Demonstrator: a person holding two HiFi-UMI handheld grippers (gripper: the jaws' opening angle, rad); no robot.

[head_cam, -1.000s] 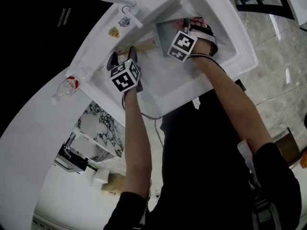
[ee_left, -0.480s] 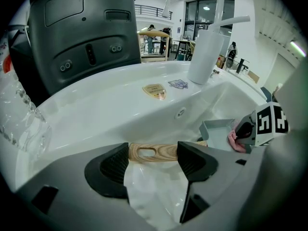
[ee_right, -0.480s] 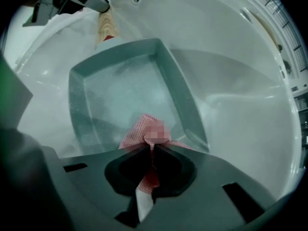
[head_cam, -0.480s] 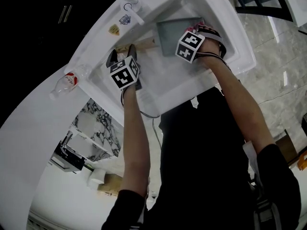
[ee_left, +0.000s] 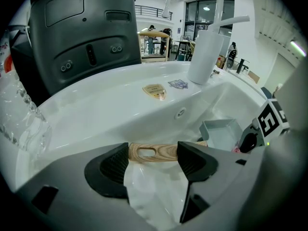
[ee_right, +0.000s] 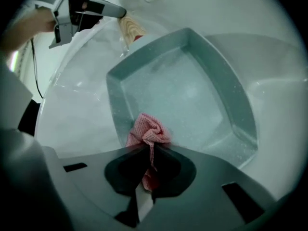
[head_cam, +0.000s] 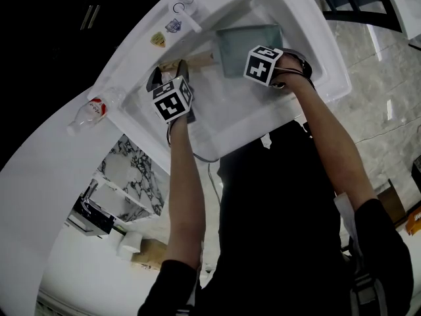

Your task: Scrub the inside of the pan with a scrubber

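A square grey pan [head_cam: 238, 45] with a wooden handle [head_cam: 197, 61] lies in the white sink [head_cam: 322, 51]. My right gripper [ee_right: 149, 165] is shut on a pink mesh scrubber [ee_right: 147, 131], which rests at the near rim of the pan [ee_right: 183, 90], on its inside. In the head view the marker cube of this gripper [head_cam: 263, 64] covers the pan's near corner. My left gripper [ee_left: 154, 163] stands open at the handle [ee_left: 153, 153], which lies across just beyond its two pads. The pan [ee_left: 221, 131] shows to its right.
The tap [head_cam: 176, 8] stands at the sink's back edge, and two stickers [ee_left: 155, 91] sit on the rim. A plastic bottle [head_cam: 89, 114] lies on the white counter left of the sink. The sink walls close in round the pan.
My right gripper has slid the scrubber toward the pan's near right side, and more of the pan's floor shows. The left gripper has stayed at the handle.
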